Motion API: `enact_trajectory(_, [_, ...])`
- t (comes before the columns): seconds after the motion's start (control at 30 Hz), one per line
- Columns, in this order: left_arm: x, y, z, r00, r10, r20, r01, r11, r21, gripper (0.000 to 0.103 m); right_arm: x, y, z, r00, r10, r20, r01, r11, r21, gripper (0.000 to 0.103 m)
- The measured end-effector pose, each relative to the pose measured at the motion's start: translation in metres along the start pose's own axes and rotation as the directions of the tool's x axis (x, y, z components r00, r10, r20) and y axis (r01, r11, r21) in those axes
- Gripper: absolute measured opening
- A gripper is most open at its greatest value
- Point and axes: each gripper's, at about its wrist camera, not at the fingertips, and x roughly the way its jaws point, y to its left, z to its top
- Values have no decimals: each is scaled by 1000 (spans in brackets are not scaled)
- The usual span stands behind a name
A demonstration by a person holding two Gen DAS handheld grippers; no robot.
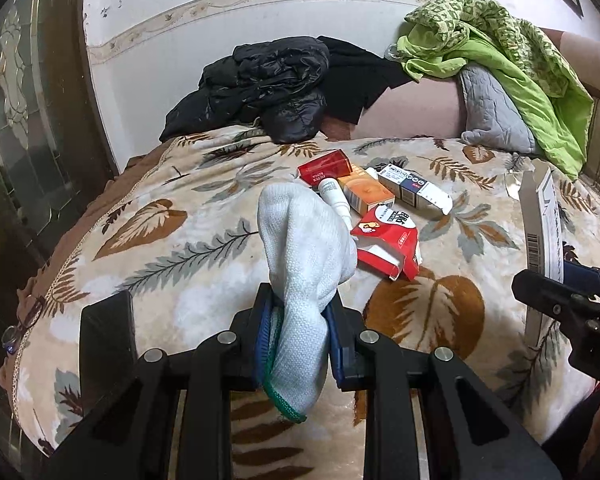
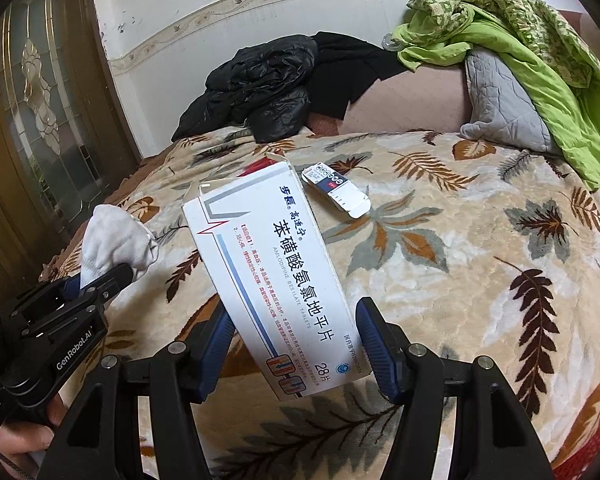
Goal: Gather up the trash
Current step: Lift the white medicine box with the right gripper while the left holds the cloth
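My left gripper (image 1: 300, 312) is shut on a white sock (image 1: 304, 240) with a green cuff, which stands up between the blue pads. Beyond it on the leaf-patterned blanket (image 1: 171, 256) lies a pile of trash: a red pack (image 1: 326, 166), an orange box (image 1: 364, 192), a white tube (image 1: 334, 196), a red-and-white carton (image 1: 388, 240) and a small white-and-blue box (image 1: 414, 190). My right gripper (image 2: 293, 312) is shut on a long white tablet box (image 2: 275, 264), held tilted above the bed. In the right wrist view, the left gripper (image 2: 99, 276) and sock (image 2: 115, 240) are at the left.
A black jacket (image 1: 259, 88), a grey pillow (image 1: 492, 108) and green cloth (image 1: 500, 40) lie at the head of the bed. Glasses (image 1: 23, 320) rest at the bed's left edge. A glazed wooden door (image 1: 19, 100) stands at the left. A hand (image 2: 19, 436) holds the left gripper.
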Motion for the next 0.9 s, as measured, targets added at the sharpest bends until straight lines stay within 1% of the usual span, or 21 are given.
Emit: enact_trajectory(0.9, [-1, -1, 0, 1000, 2, 0, -2, 1000, 2, 24, -1, 0, 0, 1000, -1, 2, 1, 1000, 4, 66])
